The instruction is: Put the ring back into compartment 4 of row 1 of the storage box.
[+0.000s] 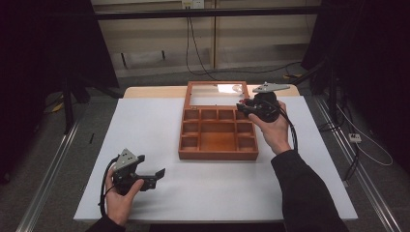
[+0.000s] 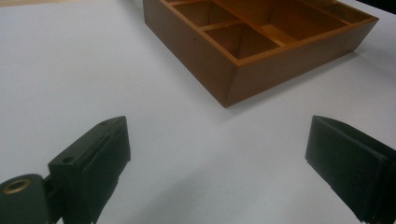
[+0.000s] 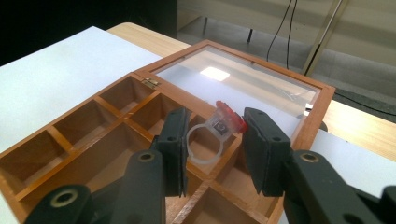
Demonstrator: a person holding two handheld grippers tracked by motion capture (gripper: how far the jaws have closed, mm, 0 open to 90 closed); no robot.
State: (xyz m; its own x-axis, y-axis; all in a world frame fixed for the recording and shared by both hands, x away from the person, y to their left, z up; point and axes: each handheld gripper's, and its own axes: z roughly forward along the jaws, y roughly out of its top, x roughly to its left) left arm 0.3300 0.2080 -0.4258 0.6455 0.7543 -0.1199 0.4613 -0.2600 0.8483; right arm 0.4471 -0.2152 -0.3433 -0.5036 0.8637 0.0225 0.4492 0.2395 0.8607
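A shallow wooden compartment box (image 1: 218, 153) of reddish-brown stained wood sits on the matt white table (image 1: 145, 125), its hinged lid (image 3: 243, 81) laid open flat behind it. The lid is a wood frame around a clear pane that throws back a bright glare, and a small brass hinge (image 3: 150, 82) joins it to the tray. Thin wooden dividers cut the tray into square cells around one larger rectangular cell in the middle.

The right gripper (image 3: 215, 140) hovers over the box's far right corner cells, near the lid. Its black, flat-padded jaws are closed on a small toy ring (image 3: 210, 140): a translucent whitish plastic hoop carrying a faceted clear square setting with a glossy red piece beyond it. The hoop spans the gap between the pads, above the cells.

The left gripper (image 1: 150, 175) is held low over the bare table at the near left, well apart from the box, its rubbery black jaws spread wide with nothing between them
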